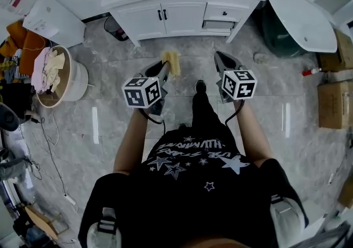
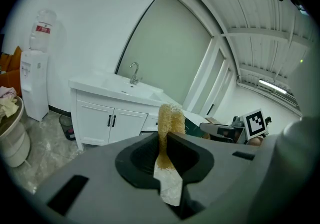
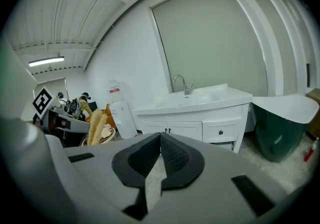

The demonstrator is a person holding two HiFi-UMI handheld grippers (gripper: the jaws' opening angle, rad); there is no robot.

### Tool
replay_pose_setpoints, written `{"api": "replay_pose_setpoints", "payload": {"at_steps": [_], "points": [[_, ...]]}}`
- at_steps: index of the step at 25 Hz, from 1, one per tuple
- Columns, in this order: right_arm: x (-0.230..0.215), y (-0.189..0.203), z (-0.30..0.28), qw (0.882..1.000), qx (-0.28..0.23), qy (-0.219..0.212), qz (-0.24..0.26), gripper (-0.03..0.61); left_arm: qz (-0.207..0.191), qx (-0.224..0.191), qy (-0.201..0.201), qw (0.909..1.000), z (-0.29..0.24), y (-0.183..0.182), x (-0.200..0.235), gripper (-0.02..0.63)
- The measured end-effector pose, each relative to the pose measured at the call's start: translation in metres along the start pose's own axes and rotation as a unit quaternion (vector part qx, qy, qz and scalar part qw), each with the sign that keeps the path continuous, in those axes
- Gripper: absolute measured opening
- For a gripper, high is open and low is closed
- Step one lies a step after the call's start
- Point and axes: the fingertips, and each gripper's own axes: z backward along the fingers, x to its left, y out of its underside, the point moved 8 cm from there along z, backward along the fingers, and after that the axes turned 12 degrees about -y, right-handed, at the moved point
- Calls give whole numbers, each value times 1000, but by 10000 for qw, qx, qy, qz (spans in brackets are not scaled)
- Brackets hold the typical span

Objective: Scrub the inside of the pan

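Position: you stand on the grey marbled tile floor (image 1: 110,131), facing the white two-door vanity cabinet (image 1: 182,15), which is well apart from both tools.
Left gripper (image 2: 164,135): jaws pinched on a yellow fibrous loofah scrubber (image 2: 170,115). The pads clamp its lower part and the rest stands up past the jaw tips.
Right gripper (image 3: 160,138): jaws fully together with nothing between them.
Pan: not visible in any view. Only the chrome tap (image 2: 133,72) shows above the cabinet top, so you can't tell whether the pan sits in the basin.
Progress: by my reading, scrubbing has not begun and the approach is not yet made.
Risk, grip: much of the loofah scrubber overhangs the jaws. Hard pressure on the pan wall could fold it or drag it out of the pinch.
Risk, pan: an unsteadied pan may slide or spin under the strokes. Your right gripper must spread its jaws before it can brace the rim.
Risk, footing: loose thin cables (image 1: 49,147) trail on the floor at your left, near the round white laundry basket (image 1: 77,84). Drifting that way could snag a foot.
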Motion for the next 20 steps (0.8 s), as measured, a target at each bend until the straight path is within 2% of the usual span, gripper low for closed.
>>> {"api": "replay_pose_setpoints", "payload": {"at_steps": [13, 20], "points": [[-121, -57, -88, 9997, 131, -206, -99, 8, -10, 191, -186, 9996, -125, -69, 2, 51], [-174, -99, -116, 9996, 115, -267, -46, 8, -54, 99, -288, 9995, -176, -119, 0, 52]]}}
